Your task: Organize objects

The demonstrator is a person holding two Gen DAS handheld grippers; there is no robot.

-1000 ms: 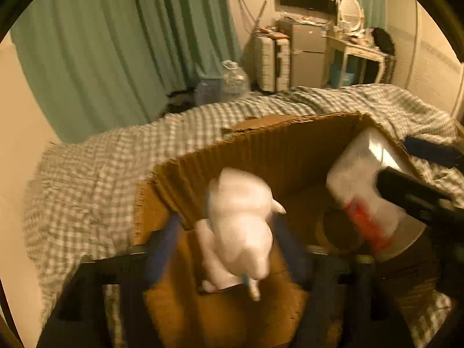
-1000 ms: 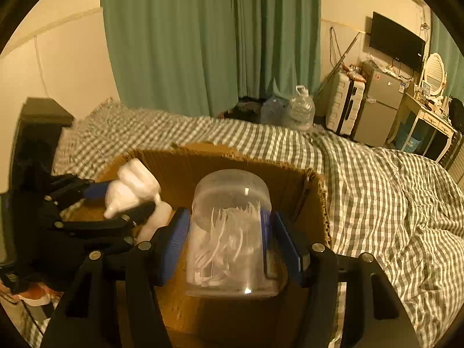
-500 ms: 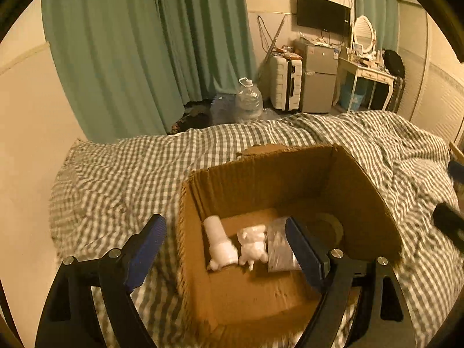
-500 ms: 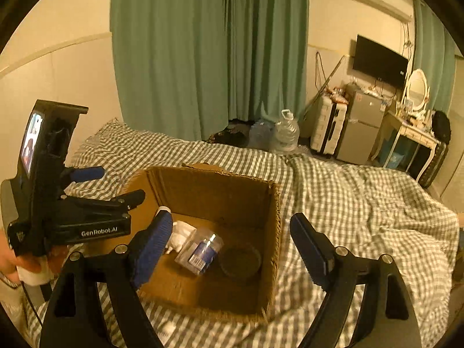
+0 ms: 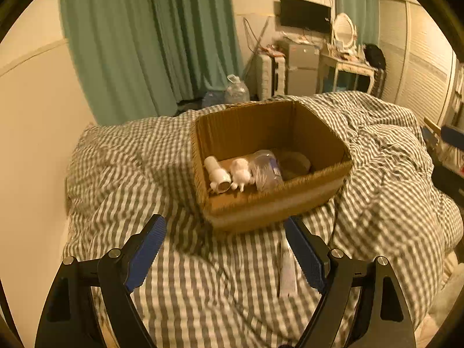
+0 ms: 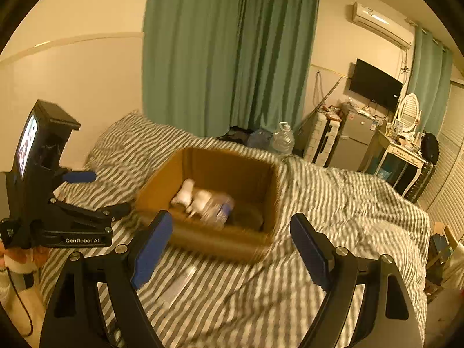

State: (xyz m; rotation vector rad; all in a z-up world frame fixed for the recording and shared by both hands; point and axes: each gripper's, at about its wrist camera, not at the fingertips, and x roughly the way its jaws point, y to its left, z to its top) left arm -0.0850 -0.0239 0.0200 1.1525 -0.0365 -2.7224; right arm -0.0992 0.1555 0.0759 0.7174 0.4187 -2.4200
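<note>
**Inspector:** Left wrist view first. What has changed?

**Assistant:** The left gripper [image 5: 223, 249] has its blue pads spread wide with nothing between them. A second ago the white plastic figurine [image 5: 240, 174] sat between them; it now lies in the open brown cardboard box [image 5: 272, 206], beside a white cylindrical bottle [image 5: 216, 171] and the clear plastic jar with a blue label [image 5: 265, 168]. A dark round lid or dish [image 5: 294, 161] lies to their right. The box has dropped well back from the gripper.

**Inspector:** And the right wrist view?

**Assistant:** The right gripper [image 6: 230, 240] is likewise apart and empty. Its jaws opened within the last second, and the jar it carried rests in the box. I judge both deposits complete and the hands withdrawing.

**Inspector:** Differences between views?

**Assistant:** Only the left shows a pale flat tube-like item [image 5: 287, 272] on the grey-and-white checked bedspread [image 5: 116, 174], possibly the next pick. Only the right shows the left tool's body from the side, and an air conditioner [image 6: 380, 26].
</note>
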